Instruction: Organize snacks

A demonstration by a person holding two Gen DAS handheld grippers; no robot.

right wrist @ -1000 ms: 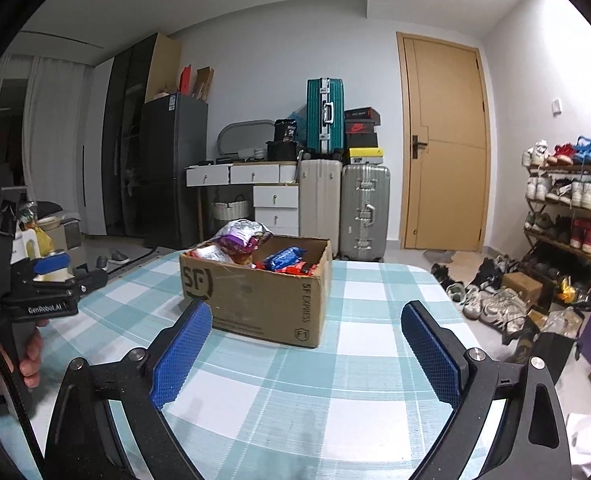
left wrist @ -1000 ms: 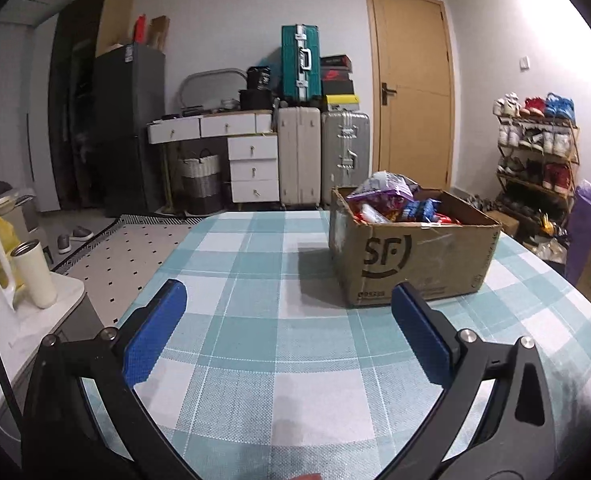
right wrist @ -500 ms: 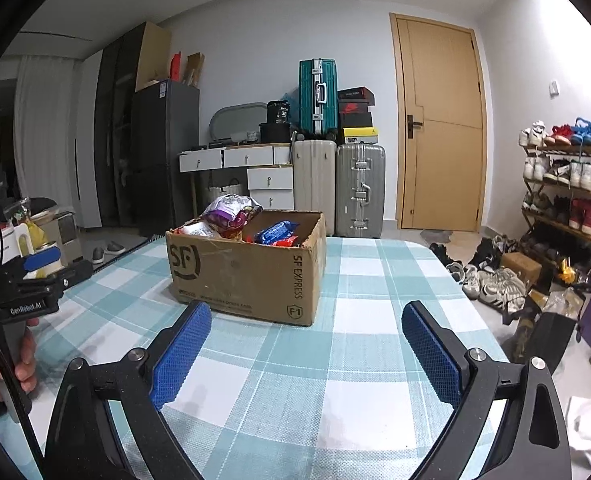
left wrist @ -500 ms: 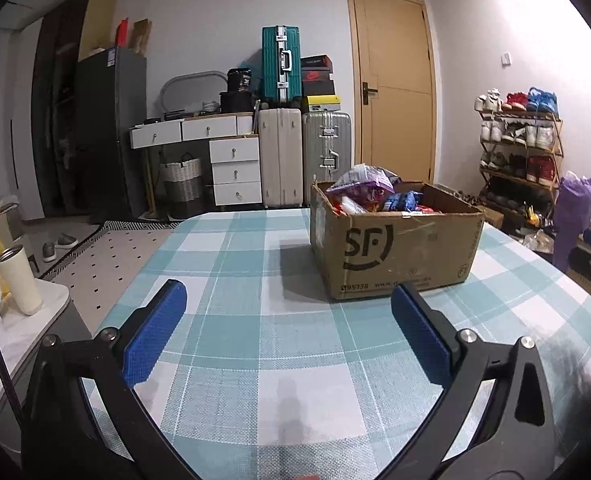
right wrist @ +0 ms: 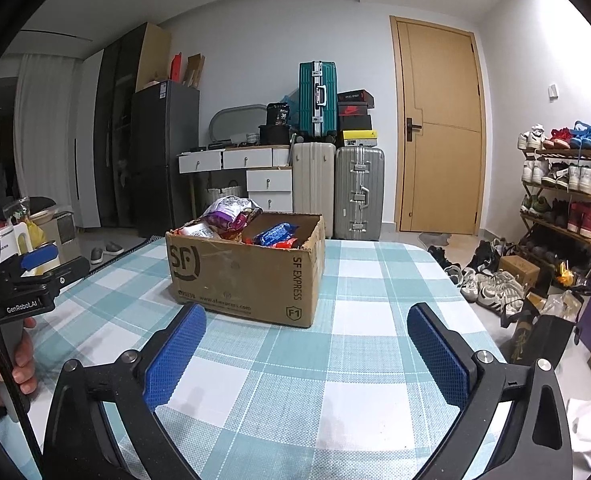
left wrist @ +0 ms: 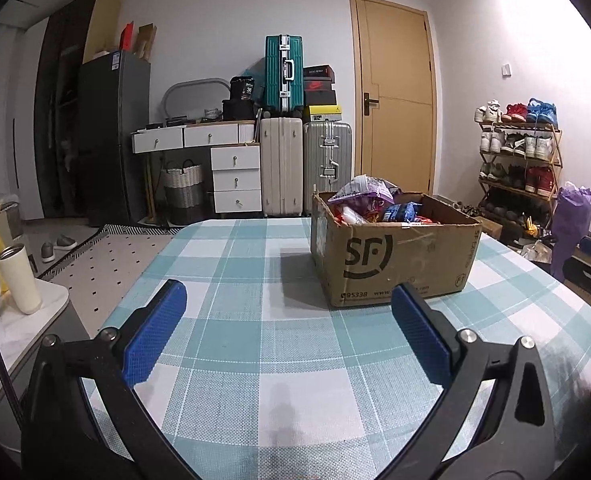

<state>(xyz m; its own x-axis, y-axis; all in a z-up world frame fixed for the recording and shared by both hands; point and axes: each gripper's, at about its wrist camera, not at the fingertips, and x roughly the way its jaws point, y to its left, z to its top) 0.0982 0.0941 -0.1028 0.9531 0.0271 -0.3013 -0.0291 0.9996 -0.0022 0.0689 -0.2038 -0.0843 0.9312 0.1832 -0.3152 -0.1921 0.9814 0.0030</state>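
A table [left wrist: 255, 360] covered with a teal-and-white checked cloth [right wrist: 355, 360] carries the load. One thing sits directly on it — a brown cardboard box [left wrist: 395, 264] printed with "SF", open at the top. In the left wrist view the box stands toward 1 o'clock on the cloth; in the right wrist view it stands toward 11 o'clock. Snack packets [right wrist: 235, 216] fill the box — purple, blue and red wrappers show above its rim.
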